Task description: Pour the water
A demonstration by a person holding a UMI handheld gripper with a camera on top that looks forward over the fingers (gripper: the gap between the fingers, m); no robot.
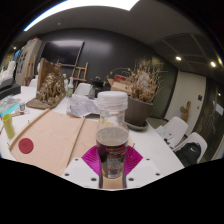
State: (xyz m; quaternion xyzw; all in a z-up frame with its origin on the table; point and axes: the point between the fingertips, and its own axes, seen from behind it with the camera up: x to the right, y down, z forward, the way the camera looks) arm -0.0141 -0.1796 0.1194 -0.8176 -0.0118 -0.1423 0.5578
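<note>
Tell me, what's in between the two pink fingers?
In the gripper view, a clear jar with a white lid, holding dark liquid, stands between the gripper's two fingers. Their pink pads sit close at either side of it.

Clear jar (pixel 111 135), dark liquid, white lid; magenta pads (pixel 92 158).

A lidded jar (pixel 111 135) stood upright between the fingers of the gripper (pixel 112 168), on the table (pixel 160 150). A flat board (pixel 45 140) lay left of it; a planter (pixel 143 95) stood beyond, a chair (pixel 176 130) to the right.
</note>
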